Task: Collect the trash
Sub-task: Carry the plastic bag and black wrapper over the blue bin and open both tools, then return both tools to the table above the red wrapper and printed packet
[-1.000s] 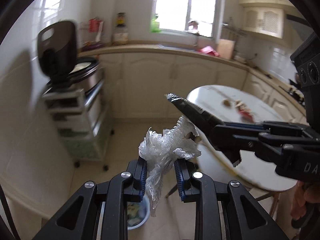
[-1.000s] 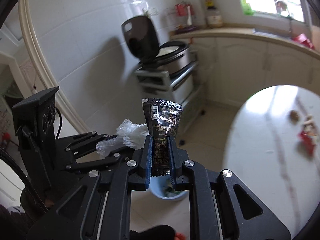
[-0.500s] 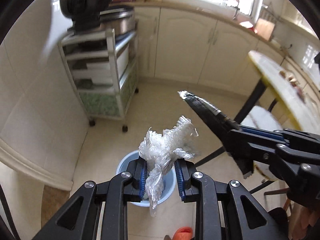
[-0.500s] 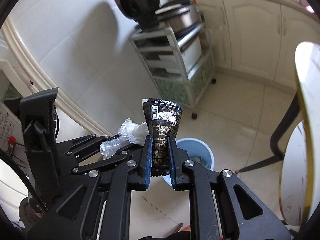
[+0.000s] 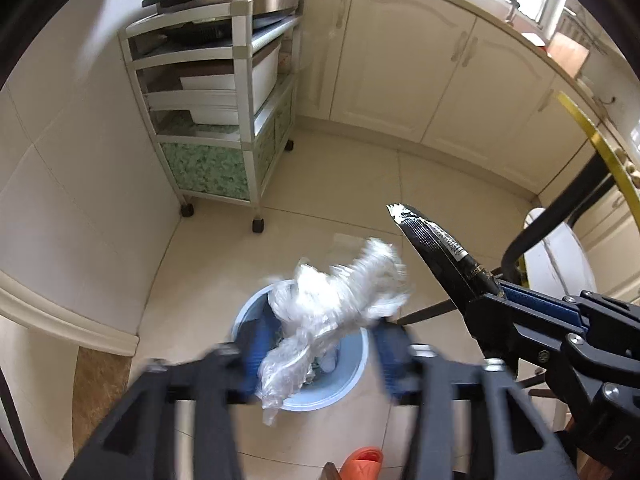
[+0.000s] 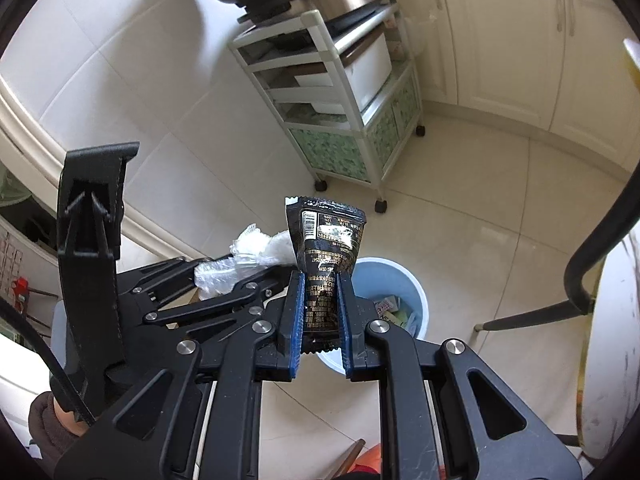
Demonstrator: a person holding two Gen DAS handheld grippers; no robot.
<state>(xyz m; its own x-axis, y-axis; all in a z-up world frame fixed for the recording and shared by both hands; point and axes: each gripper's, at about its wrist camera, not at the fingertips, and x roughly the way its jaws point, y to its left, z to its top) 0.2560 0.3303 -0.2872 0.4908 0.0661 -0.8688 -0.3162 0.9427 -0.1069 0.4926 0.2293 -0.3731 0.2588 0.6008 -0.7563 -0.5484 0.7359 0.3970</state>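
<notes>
My left gripper (image 5: 324,350) hangs right over a light blue waste bin (image 5: 352,380) on the floor. Its jaws are opening, blurred by motion. A crumpled wad of clear plastic wrap (image 5: 332,312) sits loose between the parted blue pads, above the bin's mouth. To the right, my right gripper (image 6: 320,292) is shut on a black snack wrapper (image 6: 326,236) that sticks up from its pads; the bin (image 6: 400,276) lies just beyond and below it. The wrapper (image 5: 436,248) also shows in the left wrist view. The bin holds some scraps.
A wheeled metal shelf cart (image 5: 224,120) with a rice cooker on top stands against the tiled wall behind the bin. Cream cabinets (image 5: 400,60) line the back. A black chair frame (image 6: 592,248) and a white stool (image 5: 560,256) stand at right. An orange slipper (image 5: 362,464) lies close by.
Both grippers have sunk and tipped down toward the blue bin, which now lies right below. The left jaws have spread apart and the plastic wad has come loose.
</notes>
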